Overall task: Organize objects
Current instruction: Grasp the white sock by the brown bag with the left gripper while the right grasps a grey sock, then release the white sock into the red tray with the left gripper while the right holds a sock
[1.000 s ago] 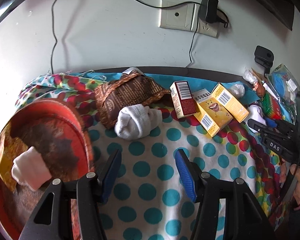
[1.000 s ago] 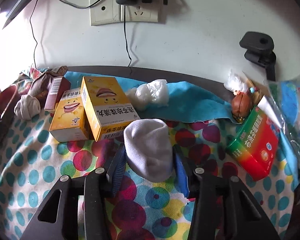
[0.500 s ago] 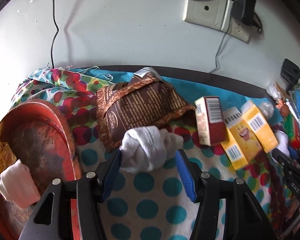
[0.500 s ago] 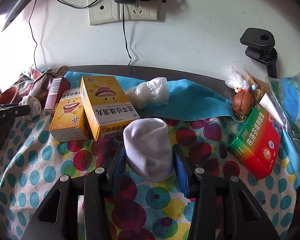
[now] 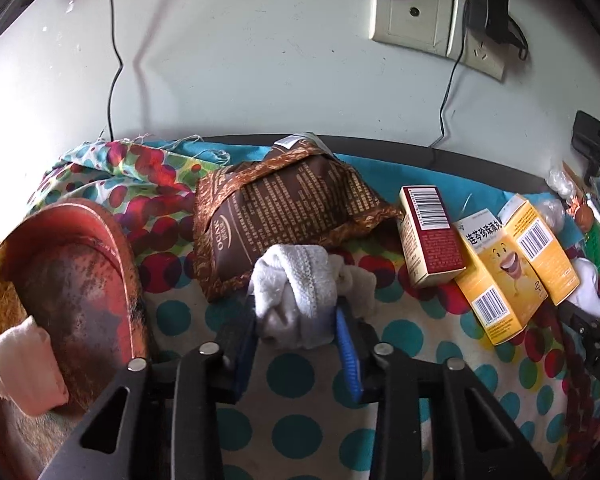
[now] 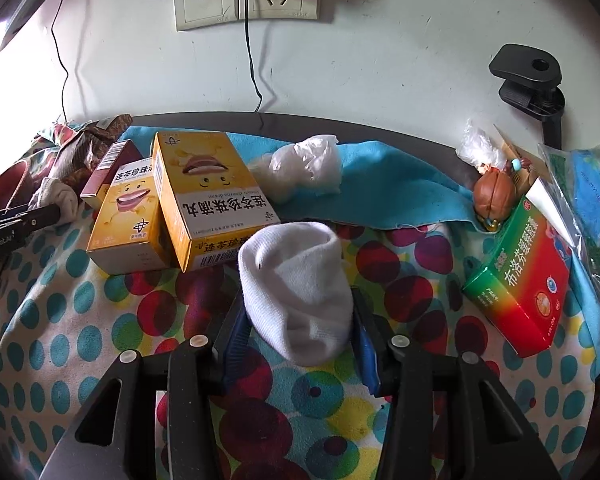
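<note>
Spotted cloth [image 5: 400, 332] covers my counter; left tongs [image 5: 296, 320] have just closed onto the knotted sock [image 5: 296, 288], right tongs [image 6: 298, 316] clamp the white sock [image 6: 296, 280].

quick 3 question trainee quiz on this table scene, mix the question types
1. True or false: the left tongs are closed on a rolled grey-white sock.
2. Which item lies in the red bowl? A) pink sock B) yellow box C) green box
3. Fill in: the right tongs grip a white ____.

Key:
1. true; their jaws have just been closing, with the sock between them.
2. A, the pink sock.
3. sock.
</note>
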Motion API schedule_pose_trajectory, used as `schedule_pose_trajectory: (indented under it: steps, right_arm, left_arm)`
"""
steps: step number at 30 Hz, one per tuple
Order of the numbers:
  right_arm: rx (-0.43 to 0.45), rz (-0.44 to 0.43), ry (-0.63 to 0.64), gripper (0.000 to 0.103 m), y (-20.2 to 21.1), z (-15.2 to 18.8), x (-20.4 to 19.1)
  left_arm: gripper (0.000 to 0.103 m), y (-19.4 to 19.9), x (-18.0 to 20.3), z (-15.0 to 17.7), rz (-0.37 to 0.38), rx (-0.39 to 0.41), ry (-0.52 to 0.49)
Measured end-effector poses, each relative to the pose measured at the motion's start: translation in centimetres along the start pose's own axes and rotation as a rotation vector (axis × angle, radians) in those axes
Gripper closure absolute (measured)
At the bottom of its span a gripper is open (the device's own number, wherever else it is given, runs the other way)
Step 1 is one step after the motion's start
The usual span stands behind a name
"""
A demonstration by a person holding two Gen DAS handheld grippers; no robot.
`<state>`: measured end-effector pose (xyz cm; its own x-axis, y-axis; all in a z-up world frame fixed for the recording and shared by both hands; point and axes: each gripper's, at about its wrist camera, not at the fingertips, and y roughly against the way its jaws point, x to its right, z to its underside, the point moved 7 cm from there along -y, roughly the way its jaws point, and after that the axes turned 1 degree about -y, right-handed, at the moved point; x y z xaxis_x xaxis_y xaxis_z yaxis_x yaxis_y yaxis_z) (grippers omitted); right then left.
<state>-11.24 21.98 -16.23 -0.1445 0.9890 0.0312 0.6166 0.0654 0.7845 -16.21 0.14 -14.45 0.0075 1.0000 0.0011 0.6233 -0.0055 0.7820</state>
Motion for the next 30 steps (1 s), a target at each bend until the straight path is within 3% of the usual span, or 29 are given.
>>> schedule_pose_trajectory:
  steps: [15, 30]
  right_arm:
    - [0.000, 0.004, 0.000, 0.060, 0.0, 0.0, -0.3]
    - [0.001, 0.005, -0.002, 0.059, 0.0, 0.1, -0.4]
  left_arm:
    - [0.070, 2.9, 2.8, 1.2, 0.002, 0.020, -0.102]
    - [0.070, 5.1, 3.2, 2.6, 0.008, 0.019, -0.095]
